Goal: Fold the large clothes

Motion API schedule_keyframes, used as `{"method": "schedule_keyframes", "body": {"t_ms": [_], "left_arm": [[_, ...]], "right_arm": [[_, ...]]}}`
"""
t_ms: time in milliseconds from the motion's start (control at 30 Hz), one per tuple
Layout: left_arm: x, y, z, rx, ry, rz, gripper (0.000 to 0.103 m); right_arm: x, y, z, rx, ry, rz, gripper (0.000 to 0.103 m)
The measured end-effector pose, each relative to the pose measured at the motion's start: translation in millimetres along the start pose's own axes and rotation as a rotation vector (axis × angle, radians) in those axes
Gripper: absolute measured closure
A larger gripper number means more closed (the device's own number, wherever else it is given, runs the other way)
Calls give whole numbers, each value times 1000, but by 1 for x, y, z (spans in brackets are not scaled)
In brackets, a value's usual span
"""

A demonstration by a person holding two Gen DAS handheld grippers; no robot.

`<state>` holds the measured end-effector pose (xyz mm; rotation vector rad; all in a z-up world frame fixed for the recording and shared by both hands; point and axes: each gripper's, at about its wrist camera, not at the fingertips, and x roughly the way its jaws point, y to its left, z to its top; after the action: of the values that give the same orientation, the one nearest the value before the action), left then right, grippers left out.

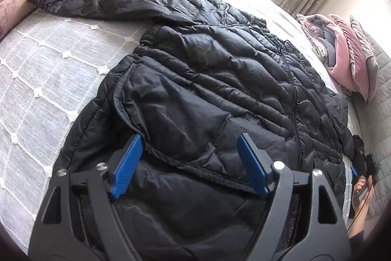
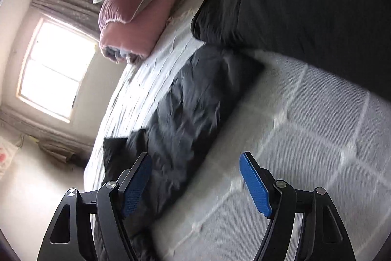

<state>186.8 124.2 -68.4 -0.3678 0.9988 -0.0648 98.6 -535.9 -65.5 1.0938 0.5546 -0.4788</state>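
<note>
Between the blue pads of the left gripper [image 1: 189,164] runs a stitched hem of the black puffer jacket [image 1: 220,80], which lies spread front-up across the quilted bedspread [image 1: 44,70]. Jaws stand wide apart, holding nothing; whether the pads touch the fabric cannot be told.

Right gripper [image 2: 195,181] also gapes wide and empty. A dark sleeve [image 2: 185,114] stretches ahead of its left finger; bare bedspread fills the gap and lies under the right finger. View is motion-blurred.

Ahead of the left gripper, beyond the jacket, sits a stack of pink bedding [image 1: 342,50].

Risks, as judged:
- Shell looks slick and puffy; a shallow pinch on the hem could slip out mid-lift.
- Closing too deep might catch both layers or the bedspread beneath, dragging the whole jacket.
- Right jaws, off the sleeve's line, could close on bedspread only.
- Uneven lifts would skew the fold; trapped air may spring it open.
</note>
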Motion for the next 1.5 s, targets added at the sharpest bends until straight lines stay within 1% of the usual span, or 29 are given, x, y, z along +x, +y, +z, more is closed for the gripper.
{"method": "schedule_keyframes", "body": {"t_ms": [100, 133, 200, 300, 333, 400, 433, 467, 500, 533, 567, 600, 633, 667, 700, 733, 833, 867, 900, 967, 1033, 1100, 1133, 1167, 1200, 1267, 1333, 1400, 1500], "left_arm": [[1, 5, 3, -13, -11, 25, 24], [0, 10, 6, -32, -20, 37, 24], [-2, 22, 10, -68, -30, 39, 24], [-3, 41, 15, -125, -29, 40, 24], [-2, 49, 16, -151, -26, 32, 24], [-3, 55, 17, -167, -28, 22, 24], [-4, 55, 17, -162, -36, 39, 24], [-5, 54, 16, -154, -42, 57, 24], [-5, 53, 16, -139, -46, 77, 24], [-5, 50, 16, -121, -46, 90, 24], [-3, 49, 17, -115, -43, 91, 23], [-2, 48, 16, -112, -38, 91, 23], [-1, 47, 16, -110, -33, 88, 24], [-1, 47, 16, -106, -31, 88, 23], [-1, 47, 15, -100, -31, 90, 24], [-2, 47, 15, -96, -35, 95, 23], [-4, 52, 16, -114, -39, 98, 23], [-5, 54, 17, -123, -39, 98, 23], [-5, 58, 17, -137, -38, 99, 24], [-6, 64, 17, -156, -35, 100, 24], [-6, 72, 16, -166, -24, 126, 24], [-3, 82, 14, -172, 8, 177, 24], [-1, 85, 12, -172, 24, 201, 24], [1, 87, 10, -170, 37, 214, 24], [6, 88, 7, -158, 68, 220, 24], [6, 82, 5, -116, 72, 226, 25], [6, 74, 3, -83, 73, 203, 27], [9, 66, 0, -64, 97, 155, 28], [7, 54, -7, -8, 103, 140, 29]], "right_arm": [[14, -10, 9, -2, -23, -69, 28], [20, -14, 13, -3, -30, -89, 29], [18, -20, 19, 5, -63, -89, 30], [21, -19, 27, -1, -101, -117, 30], [25, -16, 27, -26, -106, -138, 30], [33, -5, 25, -121, -125, -208, 29], [38, 2, 23, -169, -131, -245, 29], [41, 7, 21, -197, -137, -263, 31], [44, 10, 20, -218, -142, -267, 35], [46, 13, 18, -234, -138, -253, 51], [46, 13, 18, -234, -133, -248, 88], [44, 13, 19, -220, -126, -227, 99], [39, 11, 22, -162, -111, -162, 99], [28, 15, 23, -136, -138, -121, 99], [14, 27, 23, -162, -190, -95, 99], [2, 39, 23, -202, -235, -92, 99], [-45, 85, 12, -344, -410, -82, 99], [-57, 96, 10, -371, -447, -89, 99], [-72, 111, 5, -415, -488, -117, 99], [-84, 128, -2, -474, -538, -170, 100], [-92, 135, -8, -507, -574, -224, 100], [-90, 130, -8, -494, -569, -265, 100], [-84, 122, -6, -478, -548, -288, 100], [-73, 120, -5, -469, -534, -298, 100], [-63, 113, -4, -456, -510, -309, 100], [-63, 97, -2, -426, -487, -311, 101], [-64, 83, 3, -368, -473, -286, 101], [-61, 86, 3, -365, -486, -286, 101], [-69, 93, 1, -355, -527, -294, 101]]}}
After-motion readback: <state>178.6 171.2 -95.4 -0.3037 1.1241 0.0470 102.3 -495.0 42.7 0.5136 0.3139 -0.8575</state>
